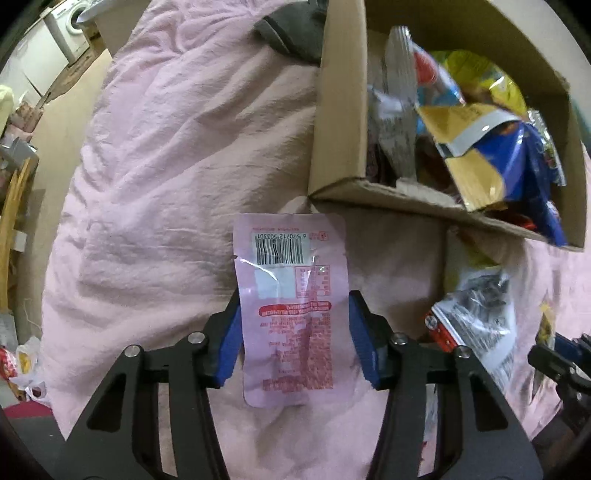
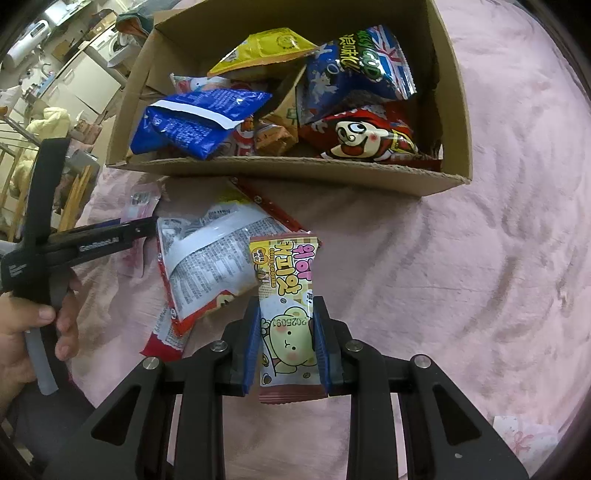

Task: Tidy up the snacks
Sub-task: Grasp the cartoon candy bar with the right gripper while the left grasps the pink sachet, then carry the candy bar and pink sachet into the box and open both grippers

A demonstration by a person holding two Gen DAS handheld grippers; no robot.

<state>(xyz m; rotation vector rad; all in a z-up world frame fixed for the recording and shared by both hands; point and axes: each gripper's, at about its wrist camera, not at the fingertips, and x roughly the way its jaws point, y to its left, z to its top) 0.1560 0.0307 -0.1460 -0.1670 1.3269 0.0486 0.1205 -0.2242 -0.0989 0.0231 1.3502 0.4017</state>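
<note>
A pink snack packet (image 1: 291, 317) with a barcode lies on the pink bedding (image 1: 166, 166). My left gripper (image 1: 293, 295) is shut on it, its blue pads (image 1: 231, 332) touching both long edges. My right gripper (image 2: 288, 301) is shut on a cookie packet (image 2: 286, 295) with a cartoon bear, held above the bedding (image 2: 461, 258). Just beyond stands the open cardboard box (image 2: 280, 170), holding several snack bags, among them a blue one (image 2: 195, 125) and a red one (image 2: 369, 136). A red-and-white packet (image 2: 207, 266) lies in front of the box, between the two grippers.
The box wall (image 1: 332, 110) stands close at the upper right of my left gripper. A grey cloth (image 1: 291, 29) lies behind it. A hand (image 2: 22, 325) holds the left tool. The bed's left edge drops to a floor with a plastic bag (image 1: 26, 365), a wooden rack and appliances.
</note>
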